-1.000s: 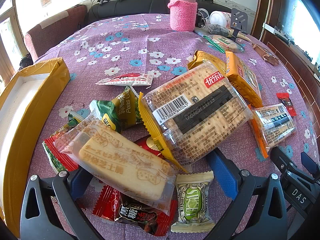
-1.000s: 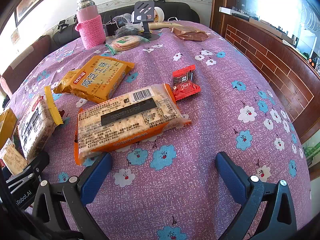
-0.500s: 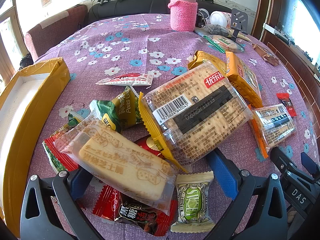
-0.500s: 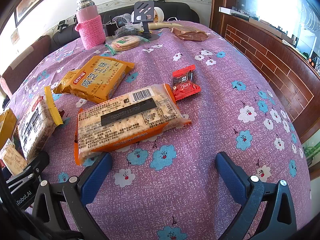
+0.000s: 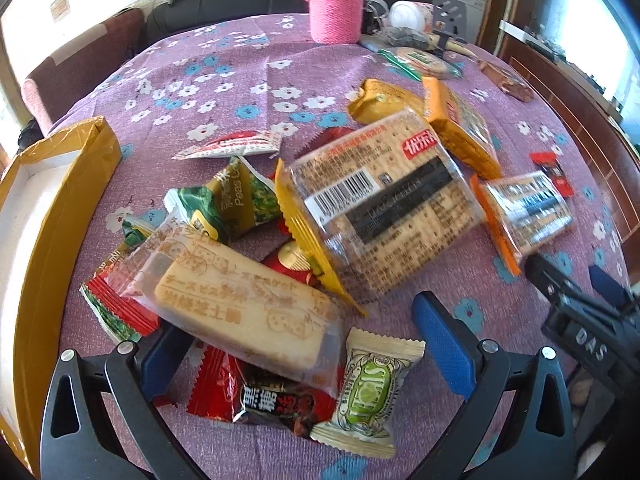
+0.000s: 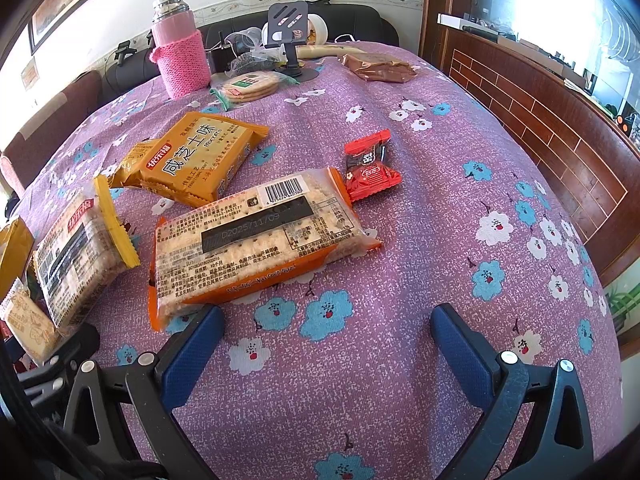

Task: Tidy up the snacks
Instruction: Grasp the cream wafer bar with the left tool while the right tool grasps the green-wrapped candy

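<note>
Snack packs lie heaped on the purple flowered tablecloth (image 5: 248, 60). My left gripper (image 5: 304, 360) is open low over the heap. Between its blue fingers (image 5: 440, 344) lie a clear cheese biscuit pack (image 5: 240, 308), a dark red candy (image 5: 280, 400) and a green-labelled candy (image 5: 364, 392). Beyond them a big yellow-edged cracker pack (image 5: 384, 216) rests on the pile. My right gripper (image 6: 326, 352) is open above bare cloth. Its left finger (image 6: 188, 352) is close to the near corner of an orange-edged cracker pack (image 6: 256, 240); whether they touch I cannot tell.
An open yellow cardboard box (image 5: 48, 220) stands at the left. A yellow biscuit pack (image 6: 196, 156) and a red candy (image 6: 370, 168) lie farther out. A pink knitted flask (image 6: 180, 56), round crackers (image 6: 248, 86) and a phone stand (image 6: 288, 28) crowd the back. A wooden ledge (image 6: 540, 120) borders the right.
The left wrist view has shifted a little: the heap sits higher and further left in frame, with slight blur. The right gripper and its packs have not moved.
</note>
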{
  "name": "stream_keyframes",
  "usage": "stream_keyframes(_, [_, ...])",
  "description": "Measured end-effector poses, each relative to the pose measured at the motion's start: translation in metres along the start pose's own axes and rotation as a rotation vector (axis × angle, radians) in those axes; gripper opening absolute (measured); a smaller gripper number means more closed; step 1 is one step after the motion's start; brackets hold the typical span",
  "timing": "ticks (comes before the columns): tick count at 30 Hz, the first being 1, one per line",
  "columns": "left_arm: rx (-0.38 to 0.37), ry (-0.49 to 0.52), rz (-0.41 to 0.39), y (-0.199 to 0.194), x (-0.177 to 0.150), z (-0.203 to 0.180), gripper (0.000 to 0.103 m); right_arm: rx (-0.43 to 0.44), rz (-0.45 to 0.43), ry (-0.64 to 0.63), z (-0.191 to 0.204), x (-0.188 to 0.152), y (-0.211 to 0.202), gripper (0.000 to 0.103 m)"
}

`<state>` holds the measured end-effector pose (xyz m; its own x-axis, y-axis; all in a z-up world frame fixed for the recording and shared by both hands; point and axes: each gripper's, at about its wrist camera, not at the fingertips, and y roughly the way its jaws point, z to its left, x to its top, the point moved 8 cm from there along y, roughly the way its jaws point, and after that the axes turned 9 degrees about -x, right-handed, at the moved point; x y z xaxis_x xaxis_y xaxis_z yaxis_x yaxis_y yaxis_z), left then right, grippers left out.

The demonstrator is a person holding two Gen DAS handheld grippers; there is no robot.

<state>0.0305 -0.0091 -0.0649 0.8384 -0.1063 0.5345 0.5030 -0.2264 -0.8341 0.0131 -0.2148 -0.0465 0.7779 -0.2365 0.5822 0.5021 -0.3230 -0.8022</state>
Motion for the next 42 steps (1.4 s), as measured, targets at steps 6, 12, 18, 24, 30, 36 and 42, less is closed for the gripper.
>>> stream_keyframes(6, [-0.14,-0.017,-0.05,-0.032,-0.012,-0.01,0.095,0.0,0.0,0.0,0.0,0.0,0.0,0.103])
stream_keyframes(12, [-0.201,-0.037,-0.228,-0.097,-0.01,0.003,0.095,0.0,0.0,0.0,0.0,0.0,-0.001,0.103])
stream_keyframes(18, [-0.032,0.0,-0.447,-0.174,-0.008,0.061,0.096,0.01,0.004,-0.009,0.0,-0.002,0.001,0.103])
stream_keyframes(24, [0.07,-0.117,-0.657,-0.245,-0.005,0.147,0.099,0.015,0.064,-0.034,-0.002,-0.004,0.004,0.103])
stream_keyframes(30, [0.009,-0.21,-0.621,-0.232,-0.009,0.174,0.1,0.01,0.076,-0.049,-0.002,0.0,0.005,0.099])
stream_keyframes(36, [-0.031,-0.199,-0.623,-0.225,-0.019,0.17,0.1,0.121,-0.028,0.007,-0.001,0.002,-0.054,0.081])
stream_keyframes(42, [-0.109,-0.154,-0.545,-0.202,-0.021,0.15,0.093,0.454,0.064,-0.149,0.088,-0.032,-0.087,0.062])
